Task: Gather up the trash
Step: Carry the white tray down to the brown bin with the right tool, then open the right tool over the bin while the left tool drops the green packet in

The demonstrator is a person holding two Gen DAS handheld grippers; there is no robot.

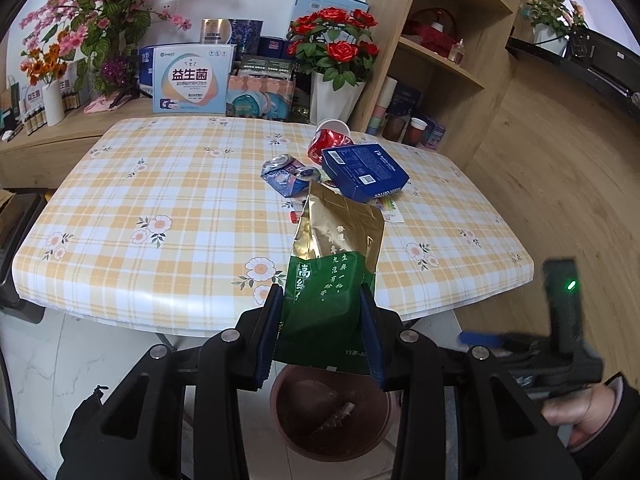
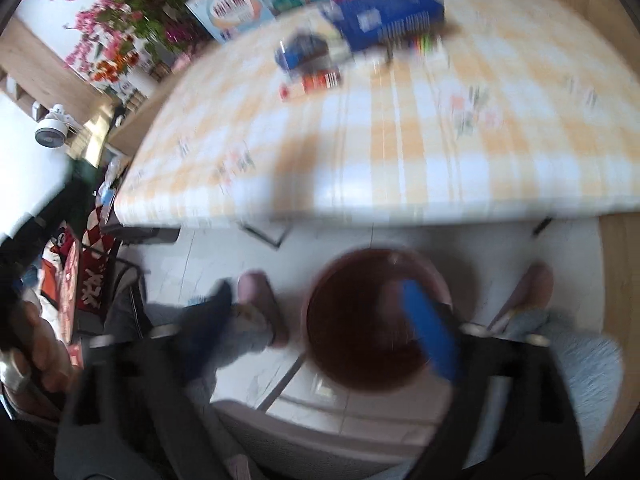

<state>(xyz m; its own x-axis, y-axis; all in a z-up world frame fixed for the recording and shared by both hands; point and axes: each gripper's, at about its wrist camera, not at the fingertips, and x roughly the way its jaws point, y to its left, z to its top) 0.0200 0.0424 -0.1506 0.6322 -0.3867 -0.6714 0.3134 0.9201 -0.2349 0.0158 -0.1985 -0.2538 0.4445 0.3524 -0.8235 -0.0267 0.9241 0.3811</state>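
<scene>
My left gripper (image 1: 322, 312) is shut on a green and gold tea bag (image 1: 334, 264), held upright over a brown bin (image 1: 332, 412) on the floor by the table's front edge. On the checked table (image 1: 160, 200) lie a blue box (image 1: 364, 170), a crushed red can (image 1: 330, 142), a crushed blue can (image 1: 286, 174) and a white paper cup (image 1: 334, 124). My right gripper (image 2: 316, 320) is open and empty above the brown bin (image 2: 360, 320); that view is blurred. The right gripper also shows in the left wrist view (image 1: 560, 320).
Flower vases, boxes and a wooden shelf (image 1: 440, 60) stand behind the table. The person's slippered feet (image 2: 260, 300) stand either side of the bin. Small wrappers (image 2: 316, 80) lie near the blue box (image 2: 384, 12).
</scene>
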